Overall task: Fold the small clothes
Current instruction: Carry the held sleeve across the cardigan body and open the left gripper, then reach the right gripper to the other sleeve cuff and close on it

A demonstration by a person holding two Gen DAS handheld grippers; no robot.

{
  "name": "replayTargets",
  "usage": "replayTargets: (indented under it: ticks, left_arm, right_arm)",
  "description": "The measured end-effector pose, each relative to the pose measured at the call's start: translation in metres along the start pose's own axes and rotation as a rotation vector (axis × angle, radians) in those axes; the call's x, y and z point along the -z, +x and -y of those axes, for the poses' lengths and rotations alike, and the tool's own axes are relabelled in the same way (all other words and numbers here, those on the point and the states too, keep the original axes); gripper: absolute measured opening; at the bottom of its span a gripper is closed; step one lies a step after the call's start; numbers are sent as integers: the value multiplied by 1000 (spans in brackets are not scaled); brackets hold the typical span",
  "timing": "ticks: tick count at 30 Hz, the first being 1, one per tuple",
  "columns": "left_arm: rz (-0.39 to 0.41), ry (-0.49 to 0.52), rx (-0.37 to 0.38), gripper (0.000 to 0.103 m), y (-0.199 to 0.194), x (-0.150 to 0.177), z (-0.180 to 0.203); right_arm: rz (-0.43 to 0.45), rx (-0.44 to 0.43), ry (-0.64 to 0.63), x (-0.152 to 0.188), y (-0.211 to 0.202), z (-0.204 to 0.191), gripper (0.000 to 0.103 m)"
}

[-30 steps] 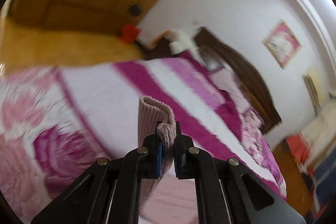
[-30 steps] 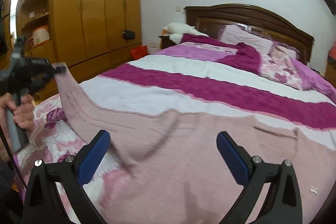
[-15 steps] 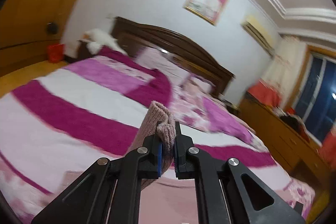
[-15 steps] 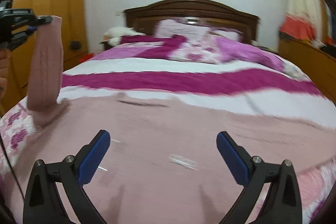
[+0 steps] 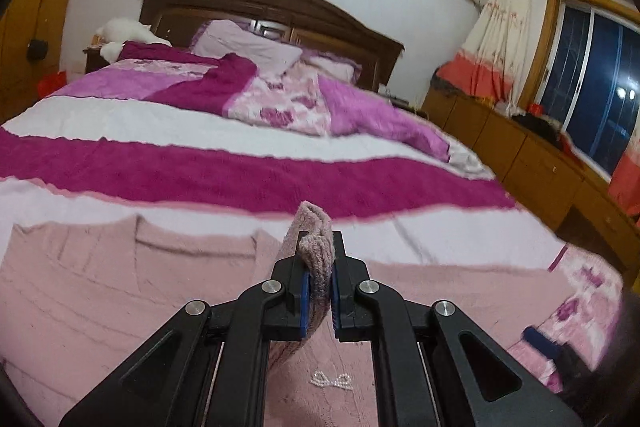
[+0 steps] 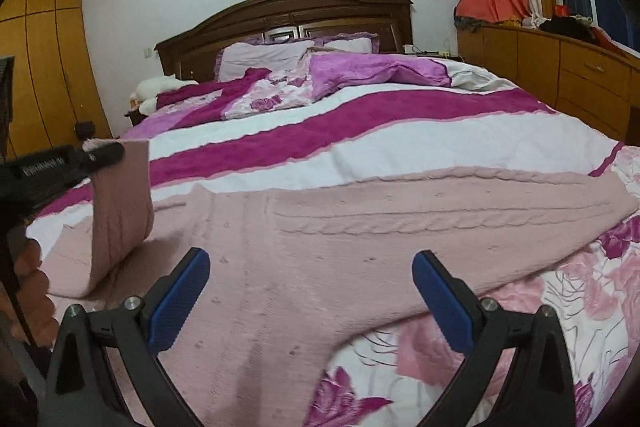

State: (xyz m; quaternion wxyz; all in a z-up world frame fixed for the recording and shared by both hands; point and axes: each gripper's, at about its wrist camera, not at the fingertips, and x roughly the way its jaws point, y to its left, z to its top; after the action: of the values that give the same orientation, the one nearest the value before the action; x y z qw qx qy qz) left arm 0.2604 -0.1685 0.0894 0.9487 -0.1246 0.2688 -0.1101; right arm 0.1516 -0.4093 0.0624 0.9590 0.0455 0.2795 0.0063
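Folding looks barely begun: the pink sweater [image 6: 320,247] lies spread flat on the bed [image 6: 400,135], one sleeve [image 6: 120,207] lifted above its left side, clamped in the left gripper [image 5: 318,283], while the right gripper [image 6: 312,291] hovers over its middle, jaws apart.

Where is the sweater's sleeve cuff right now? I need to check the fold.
The sleeve cuff is pinched in the left claw, lifted above the pink sweater spread on the bed; the right wrist view shows it at far left.
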Motion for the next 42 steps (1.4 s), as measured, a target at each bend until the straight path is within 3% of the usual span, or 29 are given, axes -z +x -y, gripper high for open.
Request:
replayTargets:
  ticks: [4,16,21,24,27,30,35,39,42]
  left_arm:
    - [-26,28,-36,0,23,18,12]
    - [-128,77,-27,0,56,54,44]
    - [-208,-44,143,0,53,53,43]
    - [-207,-133,275,0,36,43,39]
    - [-163,-115,308,13,9,28,38]
    - [-130,-25,262,24,-21,18,33]
    - [-89,171,36,27,-73,26,-9]
    - [-89,235,-101,27,-104,44,-60]
    - [-102,239,-201,27,-120,59,-102]
  right_arm:
    - [-25,-1,25,6,-3,14,103]
    - [-71,34,96,22,-6,56,103]
    - [-71,21,127,22,-7,64,103]
    - [-54,26,127,23,-9,65,103]
    - [-7,44,128,24,-15,67,103]
    - [3,25,156,23,-19,76,103]
    - [54,31,208,17,-43,111,103]
    - [107,-25,367,16,-62,178,103]
    - [132,42,465,16,-75,240,103]
